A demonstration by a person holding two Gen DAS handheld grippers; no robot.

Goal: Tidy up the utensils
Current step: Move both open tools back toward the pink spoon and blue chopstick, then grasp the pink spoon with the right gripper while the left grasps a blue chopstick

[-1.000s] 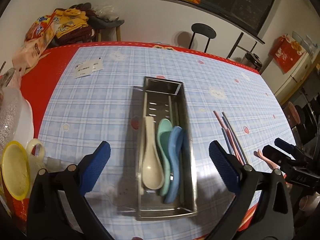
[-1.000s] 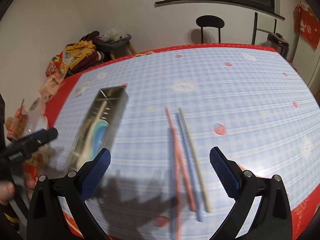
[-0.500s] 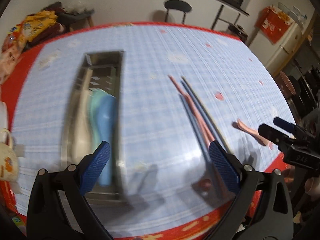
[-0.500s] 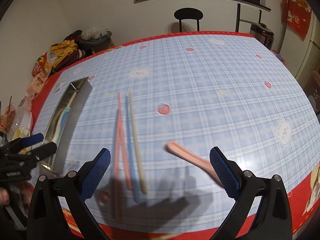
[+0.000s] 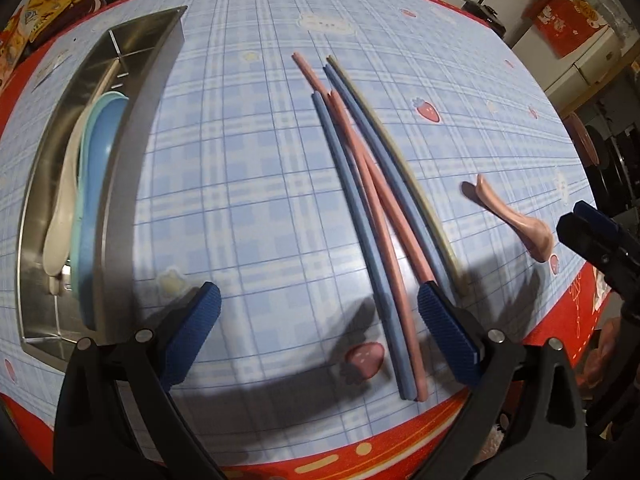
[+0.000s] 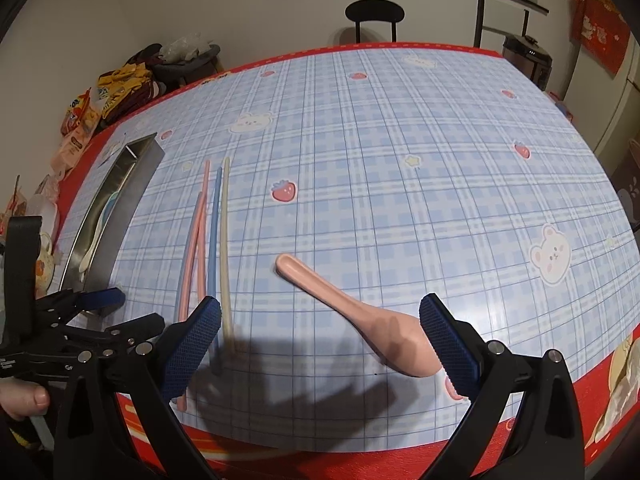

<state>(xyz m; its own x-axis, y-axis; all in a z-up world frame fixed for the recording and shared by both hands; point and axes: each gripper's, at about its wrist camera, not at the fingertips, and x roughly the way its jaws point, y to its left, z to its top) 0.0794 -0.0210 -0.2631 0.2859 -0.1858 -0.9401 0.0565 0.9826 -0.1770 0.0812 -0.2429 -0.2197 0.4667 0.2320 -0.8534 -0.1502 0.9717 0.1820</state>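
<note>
A steel utensil tray (image 5: 144, 92) (image 6: 132, 196) lies at the left with a cream spoon (image 5: 66, 200), a mint spoon and a blue spoon (image 5: 94, 184) inside. Several chopsticks (image 5: 372, 184) (image 6: 204, 240), pink, blue and beige, lie side by side on the checked tablecloth. A pink spoon (image 6: 360, 320) (image 5: 516, 220) rests to their right near the front edge. My left gripper (image 5: 318, 332) is open just before the chopsticks' near ends. My right gripper (image 6: 320, 340) is open, low over the pink spoon, whose bowl lies beside the right fingertip.
The table's red border and front edge (image 6: 320, 440) are close beneath both grippers. Snack bags (image 6: 100, 100) are piled at the far left, a mug (image 6: 44, 264) stands left of the tray, and a black chair (image 6: 374, 16) is beyond the table. A hand (image 6: 24, 396) holds the left gripper.
The left gripper swung right from over the tray to the chopsticks and came lower. The right gripper shifted right from the chopsticks to the pink spoon and closer to the table.
</note>
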